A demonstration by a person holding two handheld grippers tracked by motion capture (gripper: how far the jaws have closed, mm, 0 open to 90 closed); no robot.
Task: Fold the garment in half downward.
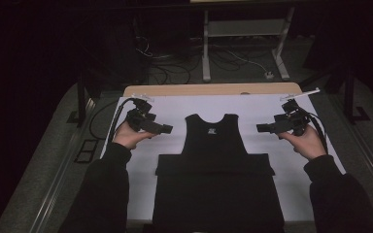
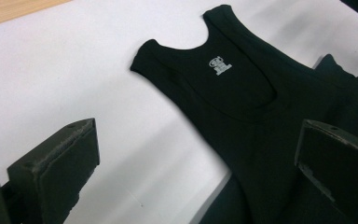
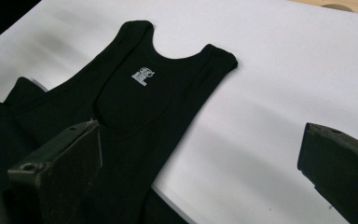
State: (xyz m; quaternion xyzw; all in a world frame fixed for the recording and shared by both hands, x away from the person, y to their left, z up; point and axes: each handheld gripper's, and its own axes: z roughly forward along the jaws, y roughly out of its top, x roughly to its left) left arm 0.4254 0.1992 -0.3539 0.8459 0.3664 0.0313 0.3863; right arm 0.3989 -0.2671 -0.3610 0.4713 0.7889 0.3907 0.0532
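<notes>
Both tongs [image 1: 167, 129] [image 1: 261, 128] wide-jawed, empty — either side of black tank top [image 1: 216, 141].

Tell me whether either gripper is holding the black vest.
No: the left gripper and right gripper hover open beside the black vest, apart from it.

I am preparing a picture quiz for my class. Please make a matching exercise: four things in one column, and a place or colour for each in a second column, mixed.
1. top
2. logo
3. left gripper
4. sheet

a. white, covers the table
b. black, lies flat
c. held left of the top
d. pale, at the neckline

Pairs: 1-b, 2-d, 3-c, 4-a
</notes>
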